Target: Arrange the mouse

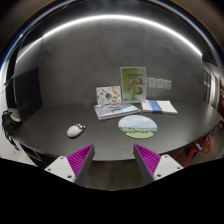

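Note:
A small white mouse [76,130] lies on the dark table [60,118], ahead of the fingers and to the left. A round pale green mouse pad [138,126] lies ahead of the fingers, a little to the right. My gripper [112,160] is open and empty, held back from both things. Its two fingers with purple pads [80,158] stand wide apart with nothing between them.
A standing card [133,82] and an open booklet [113,104] are at the back of the table. A flat book [158,106] lies at the back right. A dark object [12,119] sits at the far left edge. A wall stands behind the table.

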The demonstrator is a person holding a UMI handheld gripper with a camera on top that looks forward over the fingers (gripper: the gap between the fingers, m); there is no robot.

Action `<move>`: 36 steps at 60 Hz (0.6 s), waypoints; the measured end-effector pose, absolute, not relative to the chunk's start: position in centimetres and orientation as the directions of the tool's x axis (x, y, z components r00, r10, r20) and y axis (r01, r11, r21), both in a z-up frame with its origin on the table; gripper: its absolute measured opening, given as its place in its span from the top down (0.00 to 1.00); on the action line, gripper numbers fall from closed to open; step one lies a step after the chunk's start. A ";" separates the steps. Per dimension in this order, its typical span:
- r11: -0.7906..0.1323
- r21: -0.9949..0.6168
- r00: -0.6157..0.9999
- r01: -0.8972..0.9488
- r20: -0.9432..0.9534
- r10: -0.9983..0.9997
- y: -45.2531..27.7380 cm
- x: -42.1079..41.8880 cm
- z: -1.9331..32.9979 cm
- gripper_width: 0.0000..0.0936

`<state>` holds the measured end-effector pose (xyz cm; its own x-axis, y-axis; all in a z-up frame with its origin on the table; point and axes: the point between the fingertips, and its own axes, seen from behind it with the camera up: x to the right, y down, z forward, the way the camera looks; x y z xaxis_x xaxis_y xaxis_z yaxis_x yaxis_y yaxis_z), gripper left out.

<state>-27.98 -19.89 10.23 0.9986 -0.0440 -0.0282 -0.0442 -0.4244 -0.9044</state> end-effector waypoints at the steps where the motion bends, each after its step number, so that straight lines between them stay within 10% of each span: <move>1: -0.426 -0.904 0.999 -0.044 -0.031 -0.037 -19.8 -28.2 10.2 0.11; 36: -0.507 -0.854 0.939 0.116 -0.072 0.336 -6.5 -48.3 0.2 0.11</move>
<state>-48.27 -6.46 0.22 0.9390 0.3362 -0.0723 0.1156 -0.5067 -0.8543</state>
